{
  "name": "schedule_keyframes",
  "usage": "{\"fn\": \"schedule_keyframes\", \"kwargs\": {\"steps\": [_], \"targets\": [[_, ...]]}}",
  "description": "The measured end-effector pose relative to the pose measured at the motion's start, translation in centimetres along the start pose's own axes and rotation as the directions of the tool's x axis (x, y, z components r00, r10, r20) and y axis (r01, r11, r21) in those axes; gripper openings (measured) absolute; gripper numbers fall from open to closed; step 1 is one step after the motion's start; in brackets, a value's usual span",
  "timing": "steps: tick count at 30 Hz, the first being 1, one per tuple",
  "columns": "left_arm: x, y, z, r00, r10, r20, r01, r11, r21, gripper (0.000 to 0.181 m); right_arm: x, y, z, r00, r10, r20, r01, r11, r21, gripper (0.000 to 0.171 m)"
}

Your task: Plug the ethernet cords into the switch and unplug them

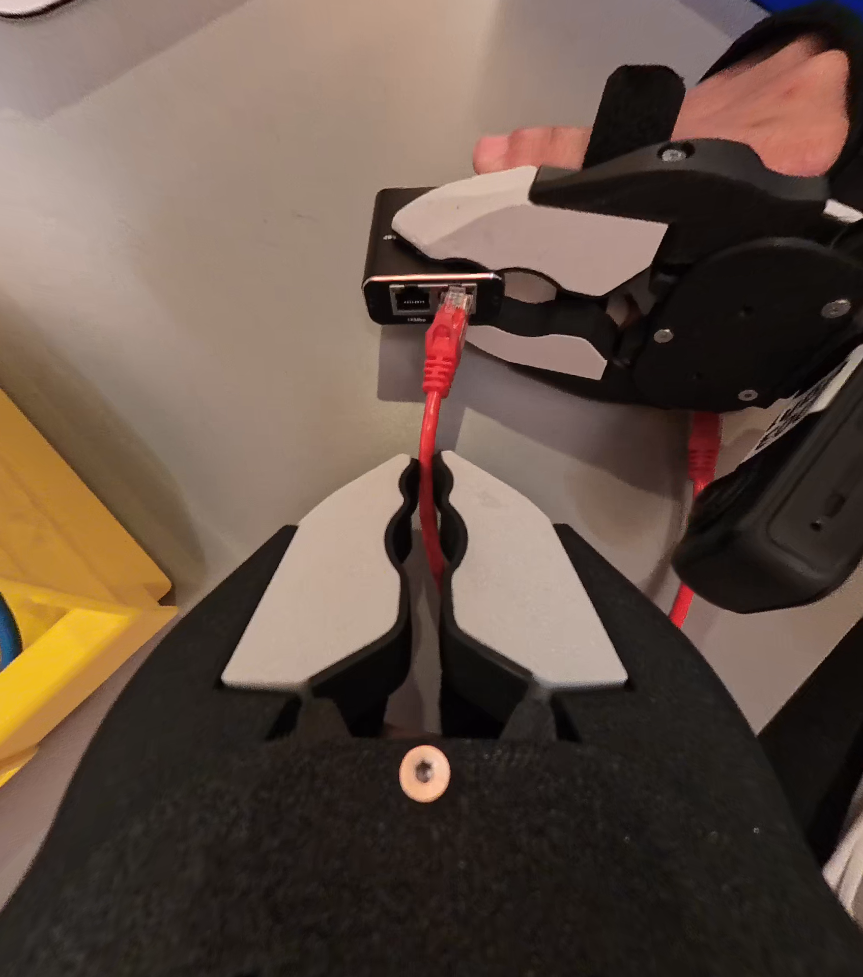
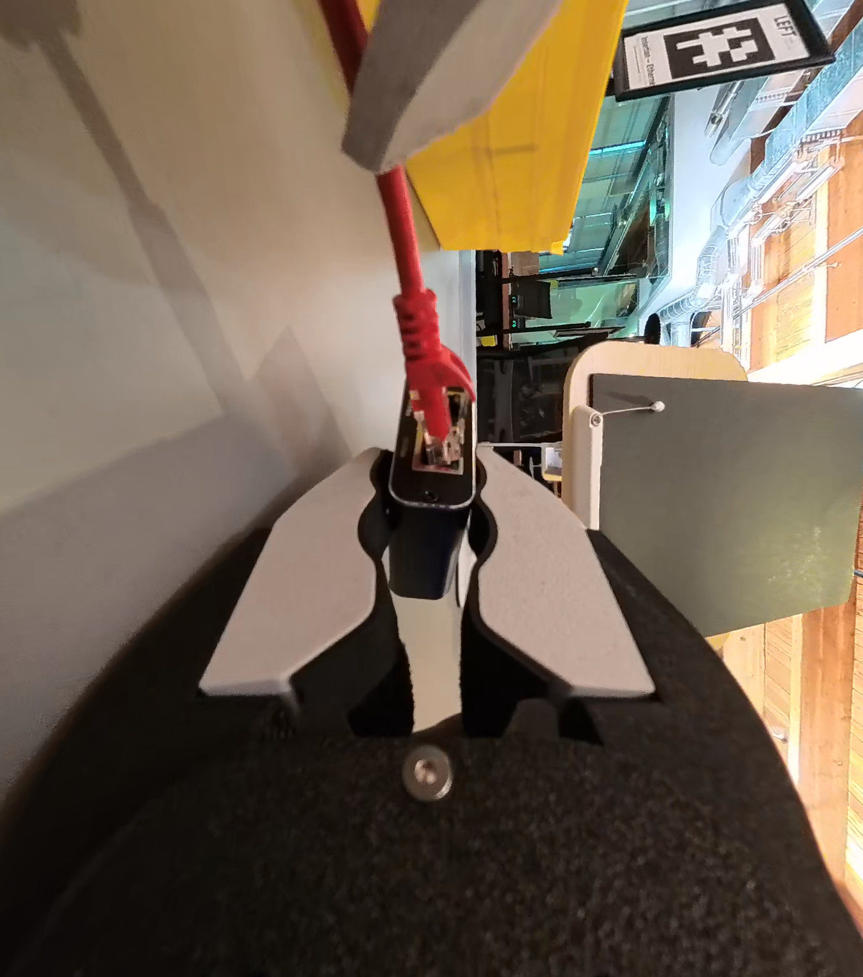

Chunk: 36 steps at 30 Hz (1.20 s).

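Observation:
A small black switch (image 1: 382,248) lies on the grey table. My right gripper (image 1: 434,280) comes in from the right and is shut on the switch's body, as the right wrist view shows (image 2: 429,460) with the switch (image 2: 419,555) between the fingers. My left gripper (image 1: 425,462) is shut on a red ethernet cord (image 1: 429,423), a short way behind its plug (image 1: 445,338). The plug's clear tip (image 2: 435,452) sits at the mouth of the right port, tilted; I cannot tell whether it is seated. The left port (image 1: 411,302) is empty. The cord's other plug (image 1: 704,444) lies under the right gripper.
A yellow bin (image 1: 49,528) holding blue and yellow cables stands at the left, also visible in the right wrist view (image 2: 514,158). A person's hand (image 1: 736,121) holds the right gripper. A framed marker card (image 2: 709,47) and a dark panel (image 2: 725,502) stand beyond the table.

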State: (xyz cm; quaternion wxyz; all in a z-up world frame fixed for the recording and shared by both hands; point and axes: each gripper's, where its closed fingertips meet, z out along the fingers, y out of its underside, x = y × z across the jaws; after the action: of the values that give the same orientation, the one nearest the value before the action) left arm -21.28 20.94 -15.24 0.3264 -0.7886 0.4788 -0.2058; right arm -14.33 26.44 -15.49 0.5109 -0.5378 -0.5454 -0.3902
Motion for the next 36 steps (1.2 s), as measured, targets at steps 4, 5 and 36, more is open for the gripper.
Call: {"fn": "schedule_keyframes", "kwargs": {"steps": [4,5,36], "targets": [[0.5,-0.7,-0.6,1.0,0.023,-0.004,-0.023,0.999,0.031,0.004,0.5,0.2,-0.1,1.0,-0.021,-0.014,0.02,1.0,-0.024,0.027],[0.7,-0.9,-0.7,1.0,0.019,-0.011,-0.018,0.999,0.038,0.004,0.6,0.2,-0.2,1.0,-0.013,-0.016,0.012,1.0,-0.023,0.027],[2.0,-1.3,0.2,0.996,0.057,-0.075,-0.048,0.992,0.114,0.009,1.6,-3.4,-2.0,0.998,0.051,-0.03,-0.047,0.99,0.131,0.026]]}}
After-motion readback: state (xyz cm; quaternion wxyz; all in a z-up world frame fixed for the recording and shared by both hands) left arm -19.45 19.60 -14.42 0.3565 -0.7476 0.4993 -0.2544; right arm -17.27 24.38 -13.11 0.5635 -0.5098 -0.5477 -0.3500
